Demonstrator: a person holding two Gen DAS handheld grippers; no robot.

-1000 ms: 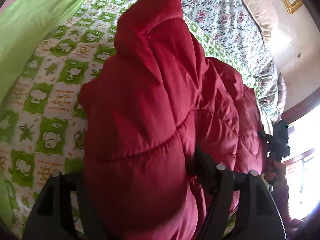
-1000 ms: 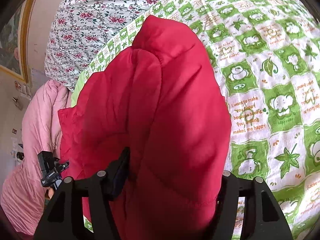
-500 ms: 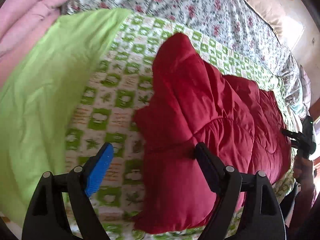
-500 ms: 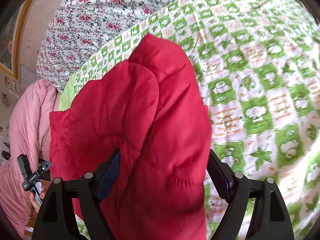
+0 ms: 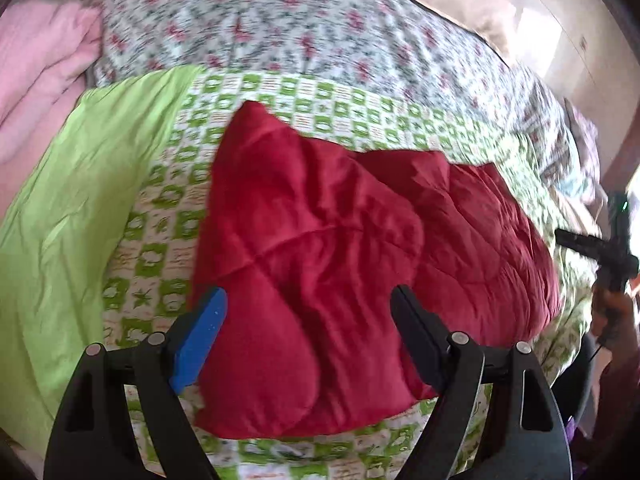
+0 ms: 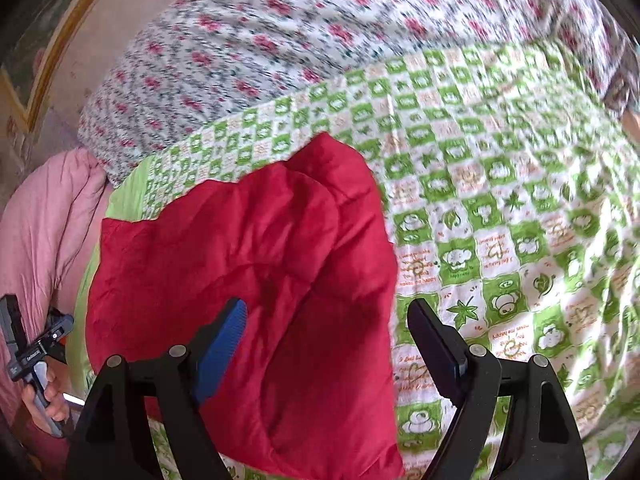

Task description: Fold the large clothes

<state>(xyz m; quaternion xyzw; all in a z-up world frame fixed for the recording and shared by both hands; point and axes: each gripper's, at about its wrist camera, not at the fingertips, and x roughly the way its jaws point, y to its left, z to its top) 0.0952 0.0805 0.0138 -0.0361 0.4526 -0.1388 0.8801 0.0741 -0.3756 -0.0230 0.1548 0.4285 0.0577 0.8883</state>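
Observation:
A red quilted jacket (image 5: 340, 264) lies folded on a green-and-white checked blanket (image 5: 160, 240) on the bed. It also shows in the right wrist view (image 6: 248, 280). My left gripper (image 5: 308, 320) is open and empty, raised above the jacket's near left part. My right gripper (image 6: 328, 328) is open and empty, raised above the jacket's near right edge. Neither gripper touches the jacket. The other gripper shows at the right edge of the left wrist view (image 5: 612, 248) and at the left edge of the right wrist view (image 6: 32, 352).
A plain lime-green sheet (image 5: 60, 220) lies left of the checked blanket. A floral quilt (image 5: 320, 28) covers the far side of the bed. A pink duvet (image 6: 44, 240) is bunched at the left. The checked blanket (image 6: 520, 200) stretches to the right of the jacket.
Both grippers have let go of the jacket and opened. They have pulled back and up. The jacket has dropped flat onto the blanket.

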